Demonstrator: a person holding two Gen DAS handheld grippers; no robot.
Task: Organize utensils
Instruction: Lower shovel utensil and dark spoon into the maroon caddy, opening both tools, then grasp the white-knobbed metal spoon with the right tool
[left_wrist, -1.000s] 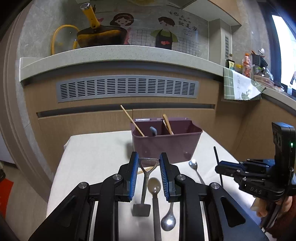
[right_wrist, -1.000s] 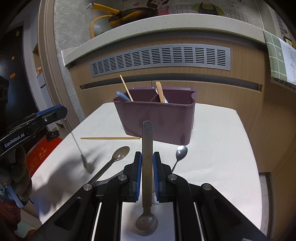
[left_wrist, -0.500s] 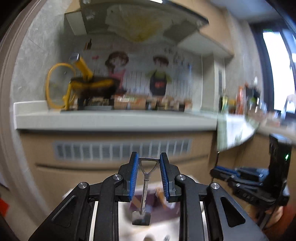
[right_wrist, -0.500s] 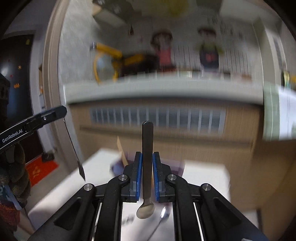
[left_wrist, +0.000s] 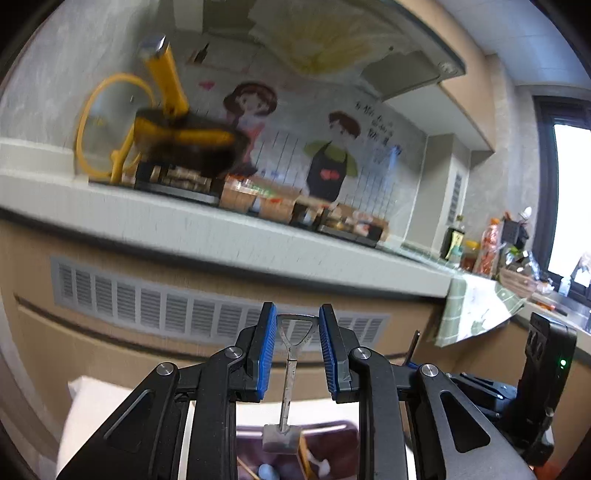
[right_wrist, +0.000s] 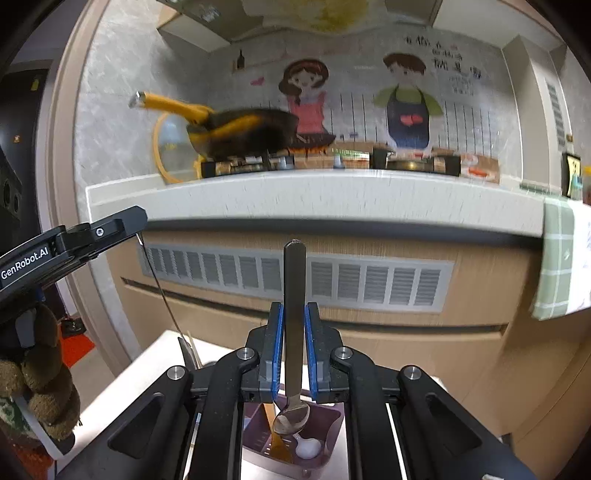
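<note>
My left gripper (left_wrist: 297, 321) is shut on the triangular handle of a small metal shovel-shaped spoon (left_wrist: 291, 369). Its flat blade hangs down over the purple utensil caddy (left_wrist: 332, 443) at the bottom of the left wrist view. My right gripper (right_wrist: 294, 314) is shut on a metal spoon (right_wrist: 294, 288), handle up. The bowl hangs just above a compartment of the caddy (right_wrist: 332, 417) that holds a wooden utensil (right_wrist: 275, 435) and a white spoon (right_wrist: 308, 448). In the right wrist view the left gripper (right_wrist: 110, 229) is at the left, the shovel spoon (right_wrist: 162, 295) dangling from it.
The caddy stands on a white table (right_wrist: 147, 369). Behind it runs a wooden cabinet front with a grey vent grille (right_wrist: 369, 280) under a pale counter (right_wrist: 332, 192) bearing a black pan with a yellow handle (right_wrist: 243, 129). A gloved hand (right_wrist: 44, 387) holds the left gripper.
Both grippers have risen from the table with their utensils and moved forward over the caddy. The table and loose spoons have dropped out of view.
</note>
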